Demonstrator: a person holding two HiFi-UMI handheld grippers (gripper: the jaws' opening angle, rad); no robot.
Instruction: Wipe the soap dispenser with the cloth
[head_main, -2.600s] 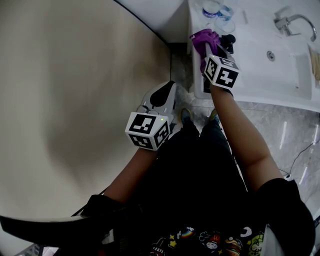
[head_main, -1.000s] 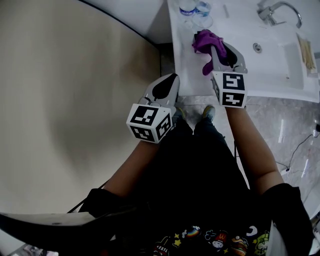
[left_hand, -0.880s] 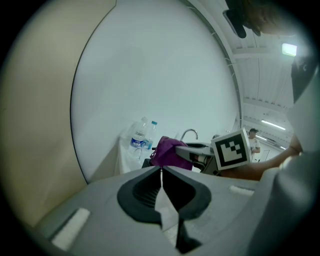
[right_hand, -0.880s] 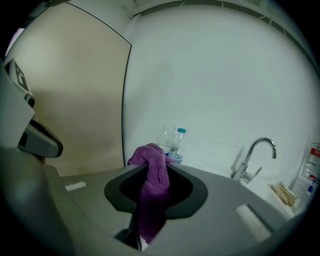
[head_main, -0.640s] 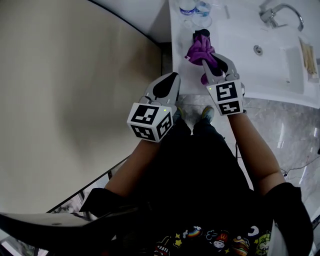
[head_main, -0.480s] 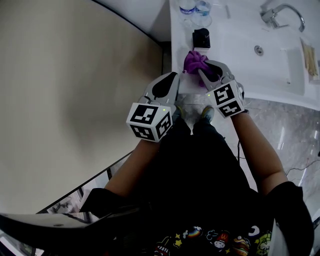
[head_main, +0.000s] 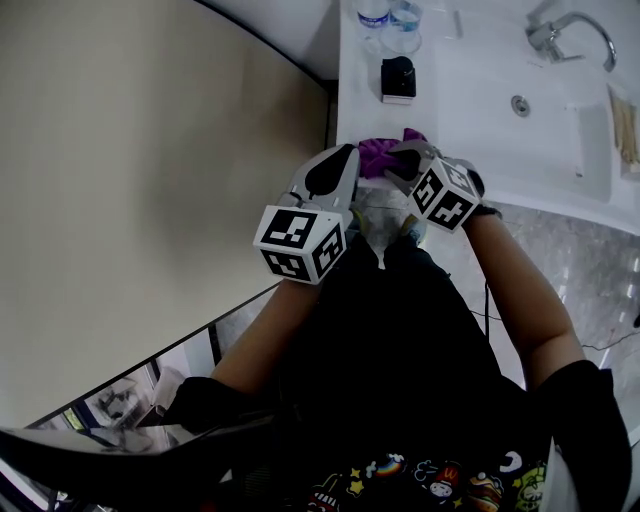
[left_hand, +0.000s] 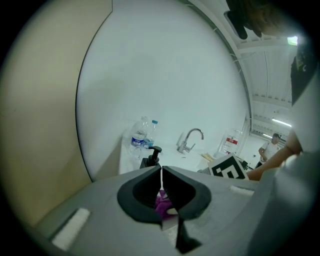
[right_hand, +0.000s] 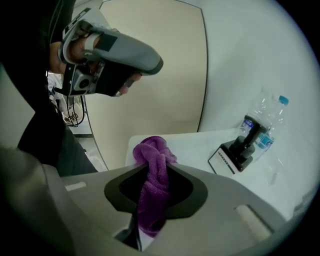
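Standing upright nr counter's (head_main: 470, 135) left edge: soap dispenser (head_main: 398, 78), dark, boxy, pump top. Fuzzy purple cloth (head_main: 376, 154), bunched, pinched in R gripper (head_main: 400, 160) at front edge, apart from dispenser. L gripper (head_main: 342, 158) jaws together, empty.

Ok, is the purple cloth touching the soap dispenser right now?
Apart. The right gripper view shows a stretch of bare white counter between the purple cloth and the soap dispenser, which stands further back.
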